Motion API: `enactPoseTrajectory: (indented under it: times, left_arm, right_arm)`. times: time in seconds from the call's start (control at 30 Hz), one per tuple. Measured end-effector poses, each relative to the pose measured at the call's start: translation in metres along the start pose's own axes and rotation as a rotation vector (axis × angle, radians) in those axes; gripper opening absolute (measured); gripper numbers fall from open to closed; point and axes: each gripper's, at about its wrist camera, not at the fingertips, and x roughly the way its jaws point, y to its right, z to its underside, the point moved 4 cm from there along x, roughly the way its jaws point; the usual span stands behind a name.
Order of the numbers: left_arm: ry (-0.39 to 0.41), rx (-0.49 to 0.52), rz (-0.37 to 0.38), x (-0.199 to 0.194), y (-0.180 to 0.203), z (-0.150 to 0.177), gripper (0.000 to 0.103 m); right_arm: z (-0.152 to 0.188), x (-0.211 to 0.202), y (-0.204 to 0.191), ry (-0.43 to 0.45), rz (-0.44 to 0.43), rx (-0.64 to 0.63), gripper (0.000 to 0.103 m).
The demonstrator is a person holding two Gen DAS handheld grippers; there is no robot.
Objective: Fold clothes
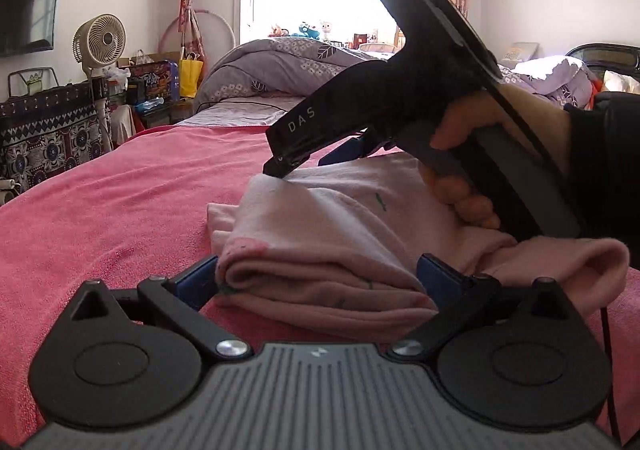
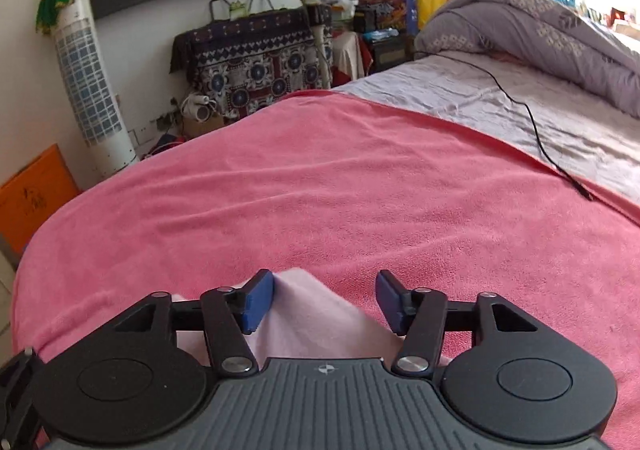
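Garment: pale pink, soft knit folded bundle (image 1: 320,250), light, floppy.
Left tongs (image 1: 320,282): open, astride its near fold.
Right tongs (image 2: 325,300): open above pink cloth.
Hold: thick folded edge.

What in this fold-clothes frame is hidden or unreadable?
- Left wrist view: the right gripper tips, blocked by its own body; contact with the pink garment unclear.
- Left wrist view: garment's right part, behind the hand.
- Right wrist view: most of the garment, under the gripper body.
- Left wrist view: windowsill toys, too small and overexposed.

"DAS" on right tongs (image 1: 356,151)
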Motion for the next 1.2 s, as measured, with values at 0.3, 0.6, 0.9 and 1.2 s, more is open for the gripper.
enactPoseTrajectory:
  times: [0.3, 0.6, 0.9, 1.2]
  left_arm:
    - [-0.005, -0.037, 0.013, -0.013, -0.007, -0.001, 0.103]
    - [0.075, -0.112, -0.109, -0.047, -0.031, -0.043, 0.103]
    - [-0.084, 0.103, -0.122, 0.019, 0.022, -0.026, 0.103]
    - [-0.144, -0.052, -0.087, 0.007, 0.001, -0.023, 0.103]
  right_arm:
    - [0.019, -0.090, 0.026, 0.117, -0.073, 0.026, 0.060]
    - [0.117, -0.145, -0.003, 0.100, 0.015, -0.225, 0.074]
    - [0.148, -0.156, 0.008, 0.035, -0.025, -0.132, 0.093]
    - [0.147, -0.170, 0.015, 0.023, 0.003, -0.082, 0.101]
